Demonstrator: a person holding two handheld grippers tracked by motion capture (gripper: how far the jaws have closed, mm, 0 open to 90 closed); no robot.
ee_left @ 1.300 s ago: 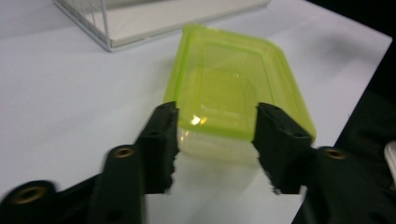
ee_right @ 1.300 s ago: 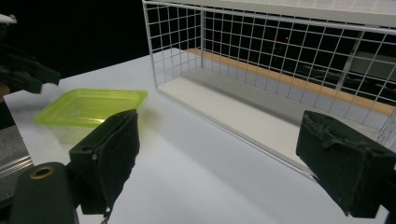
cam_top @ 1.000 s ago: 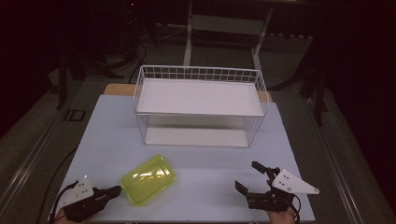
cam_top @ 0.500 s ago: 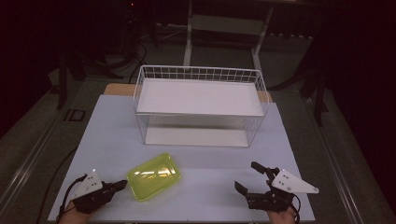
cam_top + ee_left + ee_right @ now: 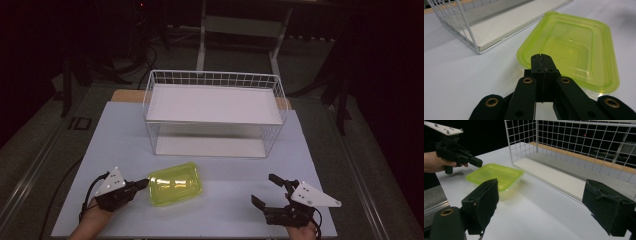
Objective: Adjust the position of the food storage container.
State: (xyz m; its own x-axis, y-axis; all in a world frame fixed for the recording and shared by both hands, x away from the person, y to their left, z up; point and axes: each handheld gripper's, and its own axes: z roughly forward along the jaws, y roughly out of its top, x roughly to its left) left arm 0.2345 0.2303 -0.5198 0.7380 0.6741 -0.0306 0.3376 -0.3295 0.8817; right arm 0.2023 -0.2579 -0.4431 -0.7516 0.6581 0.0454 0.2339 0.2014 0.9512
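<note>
— Near the table's (image 5: 220, 220) front edge, left of middle, the left gripper (image 5: 143, 184) has its jaws pressed together, tip at the box's (image 5: 176, 183) rim. Push?

— Yes, low and level, so it slides toward the basket (image 5: 214, 114). The right gripper (image 5: 266, 189), front right, gapes empty.

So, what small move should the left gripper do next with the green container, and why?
Probably keep pushing gently toward the wire basket. The left gripper has its jaws shut, their tip at the near rim of the yellow-green lidded container, so it can nudge, not grasp. The container lies on the table just in front of the basket's open side. The right gripper is open and apart, free to help.
</note>
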